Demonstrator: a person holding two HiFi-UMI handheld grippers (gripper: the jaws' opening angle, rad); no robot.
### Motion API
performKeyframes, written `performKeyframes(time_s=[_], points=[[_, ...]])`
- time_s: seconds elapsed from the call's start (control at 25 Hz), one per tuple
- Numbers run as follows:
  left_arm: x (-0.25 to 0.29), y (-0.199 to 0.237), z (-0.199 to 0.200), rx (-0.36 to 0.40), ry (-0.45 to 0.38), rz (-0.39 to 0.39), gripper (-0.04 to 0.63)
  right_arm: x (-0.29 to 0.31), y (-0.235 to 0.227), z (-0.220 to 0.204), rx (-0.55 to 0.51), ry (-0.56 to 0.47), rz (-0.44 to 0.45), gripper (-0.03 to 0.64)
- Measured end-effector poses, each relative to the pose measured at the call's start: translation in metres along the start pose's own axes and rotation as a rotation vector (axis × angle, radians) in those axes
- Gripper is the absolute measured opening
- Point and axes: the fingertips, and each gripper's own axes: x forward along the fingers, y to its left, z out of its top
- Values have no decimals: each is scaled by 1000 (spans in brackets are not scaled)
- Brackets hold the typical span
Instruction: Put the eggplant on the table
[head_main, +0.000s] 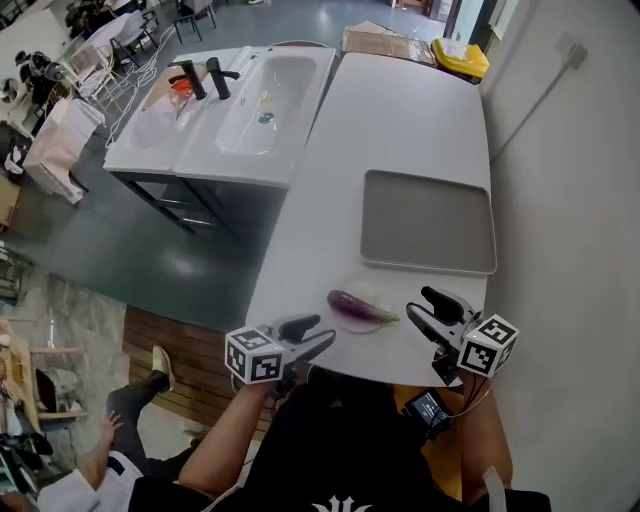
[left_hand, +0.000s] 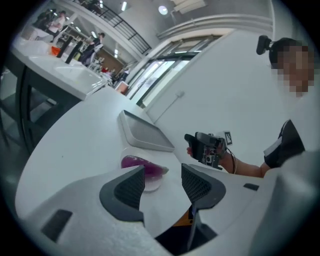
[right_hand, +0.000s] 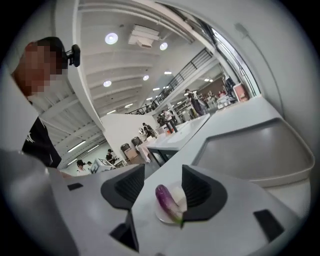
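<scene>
A small purple eggplant (head_main: 358, 309) with a green stem lies on a little white saucer (head_main: 375, 297) near the front edge of the white table (head_main: 400, 120). My left gripper (head_main: 322, 331) hovers just left of it, open and empty. My right gripper (head_main: 418, 303) is just right of it, also open and empty. In the left gripper view the eggplant (left_hand: 142, 164) shows beyond the spread jaws (left_hand: 162, 182), with the right gripper (left_hand: 207, 147) opposite. In the right gripper view the eggplant (right_hand: 167, 201) lies ahead between the open jaws (right_hand: 162, 187), apart from both pads.
A grey tray (head_main: 428, 222) lies on the table behind the eggplant. A white sink unit (head_main: 240, 100) with black taps stands to the left. A cardboard box (head_main: 385, 42) and yellow bin (head_main: 460, 55) stand at the far end. A wall runs along the right.
</scene>
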Motion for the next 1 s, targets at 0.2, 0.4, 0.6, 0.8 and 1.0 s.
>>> performKeyframes(time_s=[0.2, 0.4, 0.6, 0.8, 1.0], points=[[19, 28, -10, -129, 40, 108, 201, 39, -55, -44, 125, 284, 8, 204], [36, 48, -16, -158, 59, 192, 199, 67, -85, -84, 262, 480, 30, 204], [51, 61, -20, -155, 100, 261, 199, 81, -94, -105, 277, 607, -2, 204], [63, 71, -27, -186, 145, 295, 199, 92, -91, -114, 326, 641, 7, 201], [67, 73, -35, -188, 162, 291, 199, 94, -94, -122, 404, 640, -6, 122]])
